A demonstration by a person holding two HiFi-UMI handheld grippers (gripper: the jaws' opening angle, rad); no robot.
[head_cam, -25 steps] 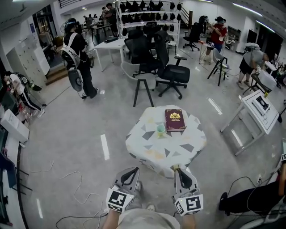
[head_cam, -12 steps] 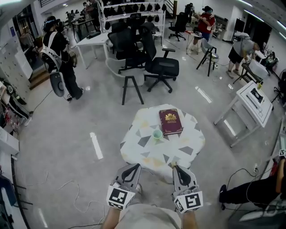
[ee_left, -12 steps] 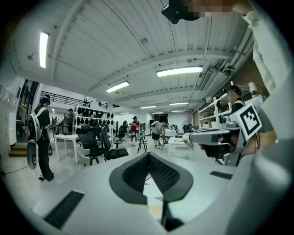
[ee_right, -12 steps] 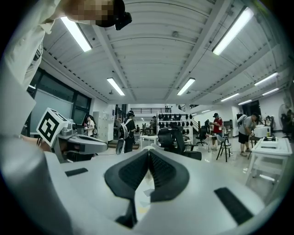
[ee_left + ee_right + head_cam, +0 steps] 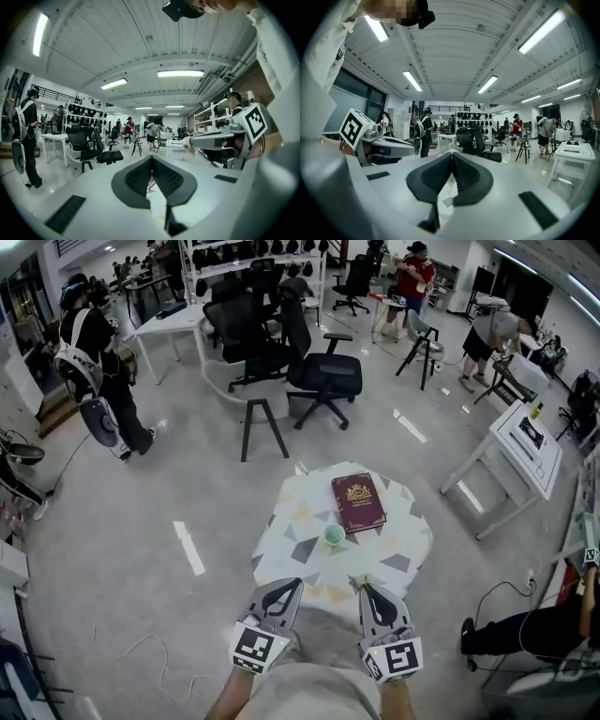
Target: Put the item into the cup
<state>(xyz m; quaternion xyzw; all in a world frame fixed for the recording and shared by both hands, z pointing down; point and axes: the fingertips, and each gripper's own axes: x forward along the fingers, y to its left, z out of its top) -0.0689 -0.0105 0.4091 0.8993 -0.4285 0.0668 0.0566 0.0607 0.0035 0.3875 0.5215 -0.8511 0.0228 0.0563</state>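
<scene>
Green cup point(image 5: 333, 535) sits mid-table point(image 5: 281, 549), touching the near-left corner of the book point(image 5: 357, 502). Your right gripper point(image 5: 367, 588) is pinched on a small pale item point(image 5: 187, 142), and the left gripper point(image 5: 287, 586) is closed on nothing. Looks like the carry step. Next you need to reach out over the cup and let go. Since a second ago you've walked closer to the table.

Pale item point(image 5: 186, 142) in right tongs point(image 5: 364, 589), unidentifiably small.

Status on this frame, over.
Left hand-held gripper shut, empty. Right hand-held gripper shut on small pale item. Cup on table beside book, nothing over it.
</scene>
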